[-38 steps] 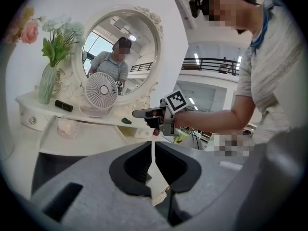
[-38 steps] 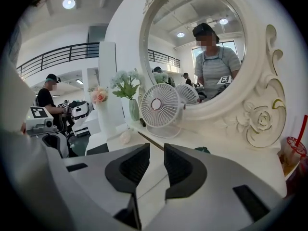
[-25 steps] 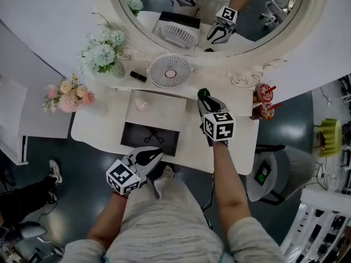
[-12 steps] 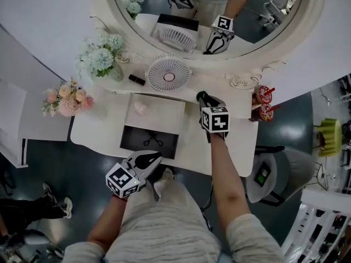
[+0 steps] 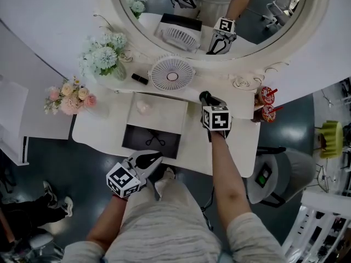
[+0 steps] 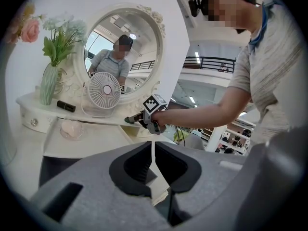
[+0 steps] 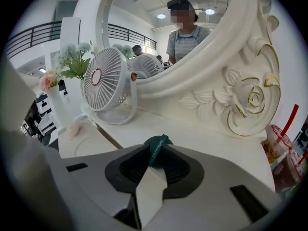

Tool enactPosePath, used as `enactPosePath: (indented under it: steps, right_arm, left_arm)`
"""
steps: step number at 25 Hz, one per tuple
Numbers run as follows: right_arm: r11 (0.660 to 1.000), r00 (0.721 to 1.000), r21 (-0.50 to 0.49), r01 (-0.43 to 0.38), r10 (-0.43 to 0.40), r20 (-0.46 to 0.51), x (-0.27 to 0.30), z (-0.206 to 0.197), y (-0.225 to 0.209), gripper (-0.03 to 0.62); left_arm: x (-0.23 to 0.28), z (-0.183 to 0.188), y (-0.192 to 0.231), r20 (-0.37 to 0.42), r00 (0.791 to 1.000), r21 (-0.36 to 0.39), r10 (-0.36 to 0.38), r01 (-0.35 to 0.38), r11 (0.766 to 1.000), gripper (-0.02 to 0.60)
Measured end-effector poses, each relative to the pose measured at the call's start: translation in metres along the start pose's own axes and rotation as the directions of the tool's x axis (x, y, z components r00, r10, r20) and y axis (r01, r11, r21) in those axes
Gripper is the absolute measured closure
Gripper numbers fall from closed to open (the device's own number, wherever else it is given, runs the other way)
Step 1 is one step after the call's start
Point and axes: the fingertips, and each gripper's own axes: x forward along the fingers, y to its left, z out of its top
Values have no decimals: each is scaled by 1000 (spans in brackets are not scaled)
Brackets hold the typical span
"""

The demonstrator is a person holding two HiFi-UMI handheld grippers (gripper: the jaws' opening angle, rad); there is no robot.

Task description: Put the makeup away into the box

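Note:
My right gripper (image 5: 204, 97) is shut on a dark green round compact (image 5: 203, 95), held over the white dressing table (image 5: 241, 141) just right of the box. In the right gripper view the compact (image 7: 158, 146) stands on edge between the jaws. The box (image 5: 164, 114) lies open: a pale half holds a pink item (image 5: 143, 107), and a black half (image 5: 137, 141) holds a small black scissor-like tool (image 5: 155, 141). A black lipstick (image 5: 139, 78) lies by the fan. My left gripper (image 5: 156, 158) is shut on nothing, below the table's front edge near my body.
A white desk fan (image 5: 172, 73) stands before the oval mirror (image 5: 219, 15). A vase of pale flowers (image 5: 104, 59) and pink flowers (image 5: 68, 97) stand at the left. Two red drink cups (image 5: 265, 100) are at the right end. A grey stool (image 5: 269, 174) is at right.
My right gripper's rear has shifted slightly toward the mirror while its tip with the compact stays beside the box. The left gripper has not moved.

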Motion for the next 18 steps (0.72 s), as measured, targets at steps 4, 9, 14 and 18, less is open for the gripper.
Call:
enactPosePath:
  steps: [4,9,14,18]
  right_arm:
    - [1000,1000,11,-7,7,9,0,0,0,539]
    - [1000,1000,3,-10,10,8,1,0,1,555]
    - [1000,1000,-2,-8,8,15,1,1,2,580]
    - [1000,999,2,-14,14,36,-1,4,3,585]
  left_arm:
    - [1,1,0,-2,1000,1,-2,2,1000,566]
    - [1,-1,0,-5,1000,1,-3,3,1000,566]
    - [2,0,-1,-3,1000,0,1,-1,1000,566]
    - [0,1,-2,0,1000,1,8,-8,1000,566]
